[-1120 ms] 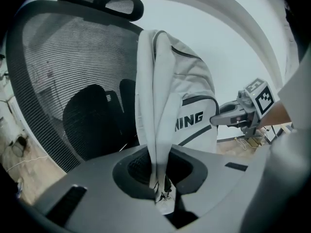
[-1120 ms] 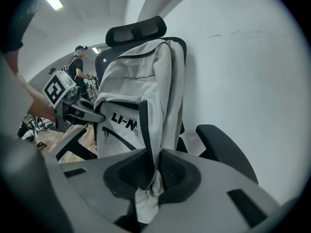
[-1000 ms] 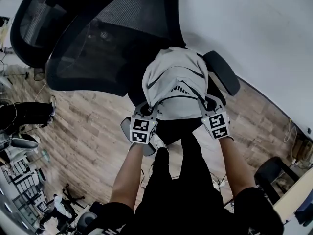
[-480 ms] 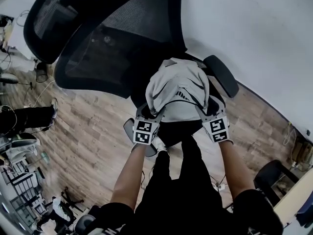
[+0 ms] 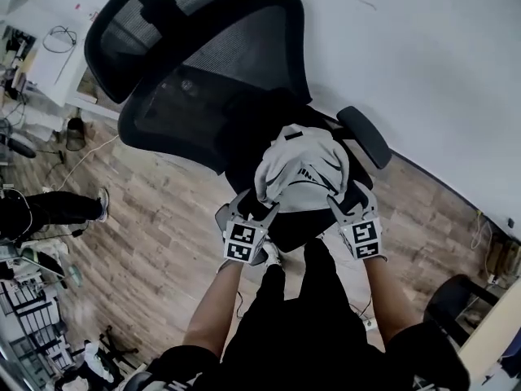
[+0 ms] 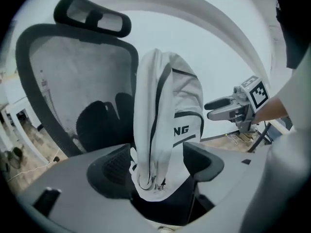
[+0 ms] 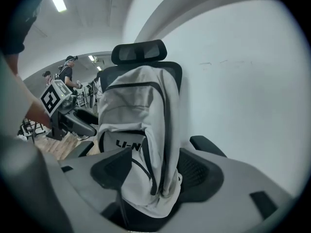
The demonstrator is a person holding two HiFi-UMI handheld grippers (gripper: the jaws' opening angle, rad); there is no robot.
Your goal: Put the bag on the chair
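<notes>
Bag: the pale grey bag [image 5: 301, 169] is stood upright on the seat [image 5: 295, 221] of the chair [image 5: 175, 112], with its back leaned toward the mesh backrest [image 5: 236, 63] and the armrest [image 5: 364, 135] just beside it.
Left claw: the left claw [image 5: 256, 206] is held at the front of the chair seat. Its jaws are being opened, and the bag's lower corner lies loosely between the pads, which are not seen to press on it.
Right claw: the right claw [image 5: 346, 198] is placed likewise at the bag's other lower corner, with its jaws opening and fabric between them but not pinched.
Chair surroundings: a wooden floor [image 5: 155, 218] is seen under the chair and a white wall [image 5: 423, 72] close behind it.
Progress: the bag is judged to be set on the chair, with the release under way. What is left is for both claws to be drawn back clear of the fabric without tipping the bag.
Change: a second earlier both claws were clamped on the bag's lower corners. Since then the grips have been loosened and the bag has been settled deeper toward the backrest.
</notes>
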